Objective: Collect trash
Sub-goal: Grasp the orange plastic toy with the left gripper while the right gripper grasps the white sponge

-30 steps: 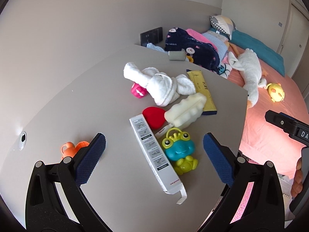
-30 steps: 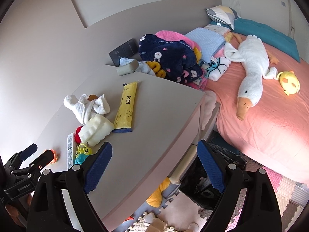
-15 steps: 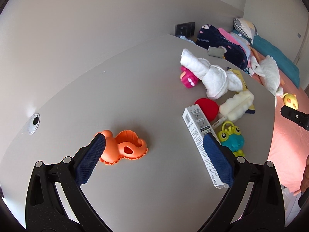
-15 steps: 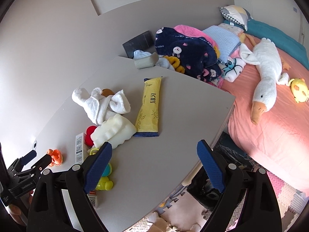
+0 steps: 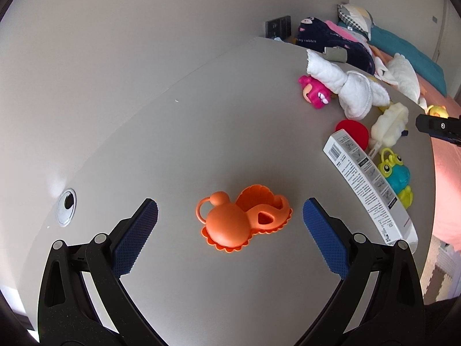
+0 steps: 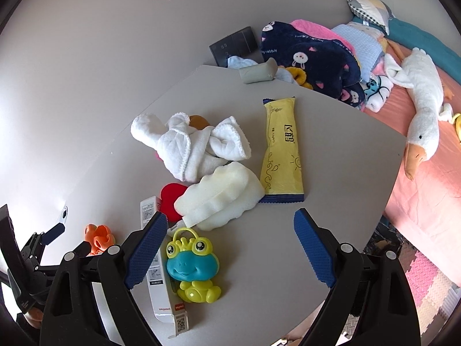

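we see the left hand-held gripper (image 5: 230, 219) spread wide over the grey counter (image 5: 201, 121), holding nothing; the orange shell-shaped toy (image 5: 243, 220) lies on the counter between its blue pads (image 5: 135, 236), touching neither. the right hand-held gripper (image 6: 230, 248) is likewise wide open and empty, hanging above the counter's near edge.

the trash lies on the counter. a long white carton (image 6: 161, 274), printed with small diagrams, a barcode and a qr code on its open flap, lies flat just beside the frog toy (image 6: 191, 265); its fine print is too small for us to read. a yellow wrapper (image 6: 281, 150) with dark blue ends lies flat towards the bed side; we make out dark characters along its middle and a line drawing of a sun, but no brand we can read.

between them sit a white sponge (image 6: 219, 196), a red disc (image 6: 171, 199) and a knotted white towel (image 6: 193, 144), with a pink toy (image 5: 314, 93) beside the towel. beyond the counter, a navy blanket (image 6: 314, 57) carries the word "rabbit". a plush goose (image 6: 420, 101) lies on the bed (image 6: 432, 190).
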Tool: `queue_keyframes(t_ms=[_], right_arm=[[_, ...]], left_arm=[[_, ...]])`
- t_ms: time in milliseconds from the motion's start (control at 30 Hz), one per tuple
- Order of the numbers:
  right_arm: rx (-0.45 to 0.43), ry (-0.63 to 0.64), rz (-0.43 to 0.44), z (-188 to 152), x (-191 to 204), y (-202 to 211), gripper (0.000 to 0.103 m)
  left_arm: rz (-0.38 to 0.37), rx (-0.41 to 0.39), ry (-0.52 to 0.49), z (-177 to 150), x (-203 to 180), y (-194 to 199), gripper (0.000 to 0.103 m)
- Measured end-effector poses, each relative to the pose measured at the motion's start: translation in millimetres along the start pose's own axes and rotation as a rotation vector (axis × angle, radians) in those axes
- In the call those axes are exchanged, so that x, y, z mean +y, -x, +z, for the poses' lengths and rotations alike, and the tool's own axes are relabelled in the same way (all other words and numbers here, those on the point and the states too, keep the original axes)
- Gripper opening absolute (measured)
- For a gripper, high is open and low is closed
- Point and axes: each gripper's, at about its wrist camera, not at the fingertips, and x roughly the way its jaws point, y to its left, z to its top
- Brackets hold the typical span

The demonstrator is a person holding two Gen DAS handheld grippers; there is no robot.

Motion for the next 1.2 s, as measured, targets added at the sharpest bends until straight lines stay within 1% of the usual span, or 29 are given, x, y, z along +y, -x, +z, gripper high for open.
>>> queue_keyframes(t_ms=[233, 433, 533, 567, 633, 667, 700, 733, 800, 833, 867, 900, 933, 967, 1000, 1100, 1200], right_arm=[[0.027, -0.053, -0.009, -0.8, 8.5, -18.4, 0.089], [0.053, -0.085, -0.036, 0.4, 15.3, -36.6, 0.089], [0.051, -0.098, -0.04, 0.8, 18.0, -43.5, 0.089], [0.051, -0.101, -0.05, 1.0, 18.7, -46.2, 0.089], [0.056, -0.118, -0.055, 2.4, 17.5, -51.7, 0.089], [0.06, -0.133, -0.052, 2.9, 16.3, -54.1, 0.082], [0.071, -0.15, -0.048, 3.5, 14.7, -57.1, 0.078], [0.078, -0.168, -0.041, 4.2, 12.9, -59.6, 0.078], [0.072, -0.184, -0.047, 5.9, 11.7, -61.9, 0.072], [0.072, -0.184, -0.053, 7.3, 12.0, -63.6, 0.071], [0.068, -0.182, -0.056, 8.6, 12.2, -64.4, 0.064], [0.067, -0.178, -0.061, 9.5, 12.3, -64.8, 0.054], [0.068, -0.171, -0.065, 10.1, 12.7, -65.9, 0.049], [0.069, -0.164, -0.067, 10.3, 13.0, -66.7, 0.041], [0.068, -0.16, -0.064, 10.1, 13.1, -66.8, 0.037], [0.047, -0.132, -0.064, 9.7, 16.0, -62.3, 0.032], [0.021, -0.1, -0.048, 10.8, 21.0, -52.3, 0.031]], left_arm=[[-0.044, 0.03, -0.106, -9.0, 2.5, -11.3, 0.097], [-0.042, 0.044, -0.151, -9.4, 5.1, -30.0, 0.097], [-0.053, 0.046, -0.162, -5.9, 5.7, -38.9, 0.091], [-0.056, 0.048, -0.165, -4.9, 6.0, -40.9, 0.087], [-0.06, 0.053, -0.171, -1.4, 6.3, -46.6, 0.083], [-0.061, 0.055, -0.172, 0.1, 6.8, -49.4, 0.08], [-0.071, 0.053, -0.165, 1.7, 8.1, -50.7, 0.078], [-0.082, 0.054, -0.156, 3.9, 8.7, -52.6, 0.076], [-0.105, 0.058, -0.129, 6.5, 11.6, -54.8, 0.068], [-0.121, 0.064, -0.109, 7.5, 13.7, -55.9, 0.066], [-0.139, 0.07, -0.087, 9.1, 13.8, -57.2, 0.061], [-0.157, 0.075, -0.063, 9.1, 16.0, -57.7, 0.058], [-0.151, 0.073, -0.045, 9.6, 17.3, -57.5, 0.053], [-0.14, 0.069, -0.031, 9.1, 18.5, -56.8, 0.046], [-0.14, 0.066, -0.015, 8.8, 20.4, -56.2, 0.042], [-0.156, 0.067, 0.056, 6.2, 25.3, -49.8, 0.041], [-0.149, 0.036, 0.122, 2.3, 35.9, -37.4, 0.04]])
